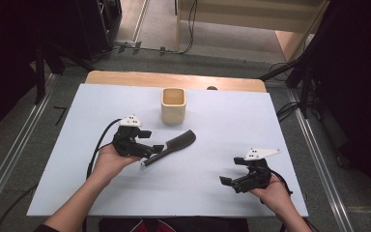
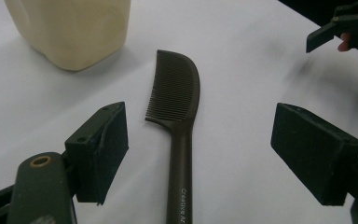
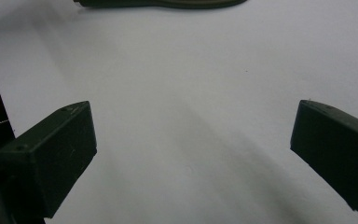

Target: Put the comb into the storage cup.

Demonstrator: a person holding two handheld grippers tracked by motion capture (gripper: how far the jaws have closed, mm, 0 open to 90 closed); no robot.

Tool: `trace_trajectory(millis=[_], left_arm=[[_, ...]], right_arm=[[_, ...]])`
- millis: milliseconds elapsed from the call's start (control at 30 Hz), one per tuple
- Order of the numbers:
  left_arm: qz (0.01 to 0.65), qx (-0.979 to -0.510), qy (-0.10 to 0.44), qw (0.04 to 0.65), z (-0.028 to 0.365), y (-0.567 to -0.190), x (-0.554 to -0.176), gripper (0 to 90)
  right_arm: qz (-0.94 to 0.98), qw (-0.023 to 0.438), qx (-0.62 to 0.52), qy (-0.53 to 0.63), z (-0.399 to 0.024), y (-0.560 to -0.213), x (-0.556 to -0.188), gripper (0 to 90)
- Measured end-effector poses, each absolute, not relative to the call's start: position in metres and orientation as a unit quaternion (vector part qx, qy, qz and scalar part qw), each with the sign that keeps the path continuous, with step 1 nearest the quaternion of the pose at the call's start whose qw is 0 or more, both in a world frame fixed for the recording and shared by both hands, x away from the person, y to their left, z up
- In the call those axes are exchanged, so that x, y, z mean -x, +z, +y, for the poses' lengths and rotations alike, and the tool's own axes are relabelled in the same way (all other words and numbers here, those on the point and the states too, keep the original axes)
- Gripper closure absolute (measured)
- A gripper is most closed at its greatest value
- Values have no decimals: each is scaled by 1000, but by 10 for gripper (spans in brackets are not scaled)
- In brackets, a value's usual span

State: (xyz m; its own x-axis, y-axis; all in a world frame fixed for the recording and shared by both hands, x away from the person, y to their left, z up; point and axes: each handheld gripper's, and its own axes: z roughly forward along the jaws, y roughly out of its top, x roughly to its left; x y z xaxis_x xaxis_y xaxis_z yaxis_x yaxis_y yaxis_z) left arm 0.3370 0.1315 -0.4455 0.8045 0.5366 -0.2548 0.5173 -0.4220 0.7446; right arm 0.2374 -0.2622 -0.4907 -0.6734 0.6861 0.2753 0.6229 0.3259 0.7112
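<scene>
Flat lies a dark long-handled comb (image 2: 175, 116), teeth fine; both grippers' fingers released.

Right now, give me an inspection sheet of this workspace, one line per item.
Surface: white sheet over a wooden table; flat, no spills seen.
Job's things: dark comb lying flat, teeth end toward the cup; in the left gripper view its handle runs between the two jaws, untouched.
Clutter: cream square cup upright, apart from the comb.
Grippers: left gripper open, straddling the comb handle; right gripper open over bare sheet, holding nothing.
Cables: black cable trails from the left gripper across the sheet; more cables on the floor beyond the table.
Surroundings: grey floor, metal rails at both sides, dark stands behind.
</scene>
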Motion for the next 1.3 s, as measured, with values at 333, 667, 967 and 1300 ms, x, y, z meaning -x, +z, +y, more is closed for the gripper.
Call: trace_trajectory(millis=[333, 667, 967, 1300], left_arm=[[313, -841, 16, 441, 133, -451, -335, 219], [308, -848, 18, 431, 133, -460, -331, 224], [307, -852, 29, 424, 135, -467, -330, 231], [304, -860, 33, 409, 132, -481, -328, 245]], right_arm=[[814, 40, -403, 417, -263, -491, -238, 0], [814, 40, -402, 417, -263, -491, -237, 0], [817, 41, -402, 410, -263, -491, -237, 0], [818, 43, -402, 409, -263, -492, -237, 0]])
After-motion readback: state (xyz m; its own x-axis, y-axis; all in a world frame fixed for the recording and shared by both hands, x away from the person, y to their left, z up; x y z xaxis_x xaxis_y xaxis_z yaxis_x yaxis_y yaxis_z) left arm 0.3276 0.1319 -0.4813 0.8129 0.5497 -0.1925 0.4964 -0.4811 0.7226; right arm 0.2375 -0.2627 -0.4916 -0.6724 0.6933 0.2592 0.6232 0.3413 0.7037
